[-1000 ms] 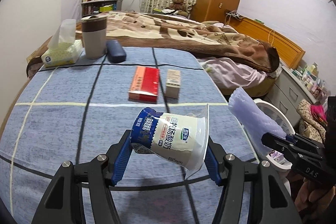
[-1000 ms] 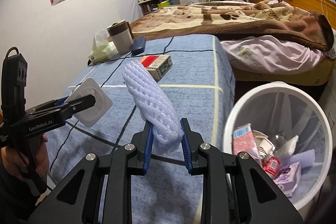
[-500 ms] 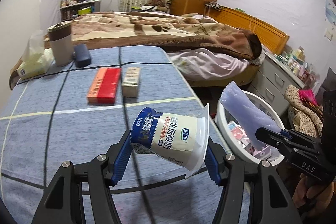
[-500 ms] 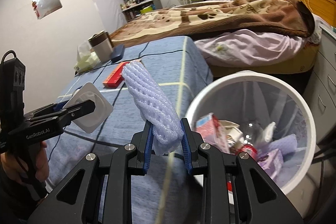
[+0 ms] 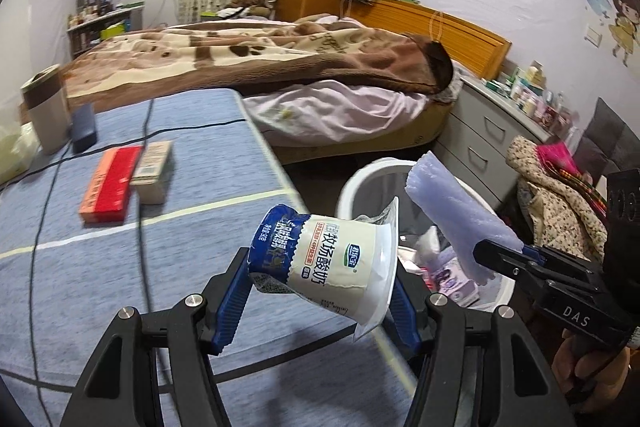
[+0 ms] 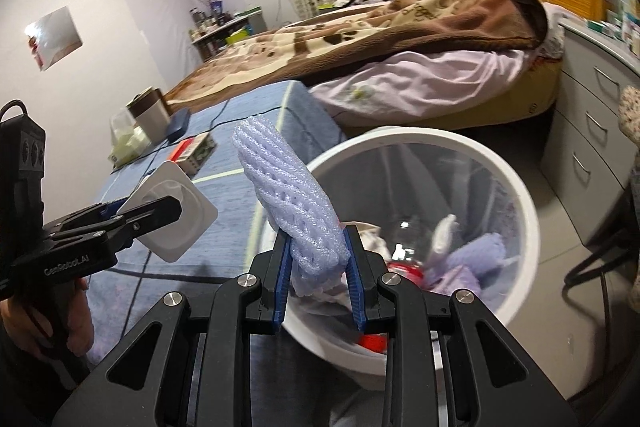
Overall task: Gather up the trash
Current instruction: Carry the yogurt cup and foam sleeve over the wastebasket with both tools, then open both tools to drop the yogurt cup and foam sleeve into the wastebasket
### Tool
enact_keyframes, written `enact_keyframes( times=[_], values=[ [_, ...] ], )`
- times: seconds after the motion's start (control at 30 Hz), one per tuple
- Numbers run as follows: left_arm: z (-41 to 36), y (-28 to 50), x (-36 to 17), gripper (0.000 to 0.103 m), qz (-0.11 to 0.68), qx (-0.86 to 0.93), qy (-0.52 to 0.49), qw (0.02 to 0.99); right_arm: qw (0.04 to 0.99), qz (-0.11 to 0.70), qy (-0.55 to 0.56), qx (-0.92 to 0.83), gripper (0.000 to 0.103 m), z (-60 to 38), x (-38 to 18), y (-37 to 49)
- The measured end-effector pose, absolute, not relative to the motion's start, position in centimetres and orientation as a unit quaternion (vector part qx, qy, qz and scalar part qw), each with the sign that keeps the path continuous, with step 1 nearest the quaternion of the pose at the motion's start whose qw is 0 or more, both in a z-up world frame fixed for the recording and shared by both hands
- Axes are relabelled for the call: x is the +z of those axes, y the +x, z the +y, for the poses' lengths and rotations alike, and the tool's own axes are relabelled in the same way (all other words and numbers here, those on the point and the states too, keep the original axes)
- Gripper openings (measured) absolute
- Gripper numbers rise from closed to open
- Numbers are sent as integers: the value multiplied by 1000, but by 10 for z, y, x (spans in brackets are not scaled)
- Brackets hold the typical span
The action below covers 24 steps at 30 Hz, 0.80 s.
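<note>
**Both tools over toward the bin, each with a load**

Since a second back, both views have swung off the table toward the bin: the white bin was only a sliver at the right edge of the left view, and now sits well inside it; in the right view it has slid from the lower right corner to under the tool.

Left tool (image 5: pixel 322 301): I read the blue pads as set wide and clamped on a yogurt cup (image 5: pixel 326 261), which lies on its side between them, crumpled blue base to the left, white rim and peeled foil to the right. It hangs above the table's near right corner, just short of the bin.

Right tool (image 6: pixel 318 275): pads drawn close together, pinching the lower end of a pale lilac foam net sleeve (image 6: pixel 288 195), which stands up and leans left. In its own view it is over the near rim of the trash bin (image 6: pixel 516 187).

Bin: white, round, clear liner, already holding wrappers, a red piece and lilac scraps.

Table (image 5: pixel 80 287): blue cloth with pale and dark stripes. Further back on it, a red box (image 5: pixel 110 183) lying flat with a beige box (image 5: pixel 154 165) touching its right side; past those a dark case (image 5: pixel 84 127) beside a brown-and-white tumbler (image 5: pixel 44 113), and a tissue pack at the left edge.

Beyond: bed (image 5: pixel 280 63) with a brown blanket.
</note>
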<state>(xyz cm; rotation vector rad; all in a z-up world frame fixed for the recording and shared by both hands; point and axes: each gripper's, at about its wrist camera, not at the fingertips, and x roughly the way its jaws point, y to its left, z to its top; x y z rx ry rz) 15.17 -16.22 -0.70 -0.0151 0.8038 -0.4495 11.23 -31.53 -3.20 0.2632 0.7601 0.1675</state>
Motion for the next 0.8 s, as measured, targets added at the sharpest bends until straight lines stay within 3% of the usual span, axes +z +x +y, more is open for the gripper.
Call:
enact_keyframes(
  times=[0.8],
  values=[
    [-257,178,-32,63,409,-304,26,860,908,389,158,8,27,-366,-50,110]
  ],
)
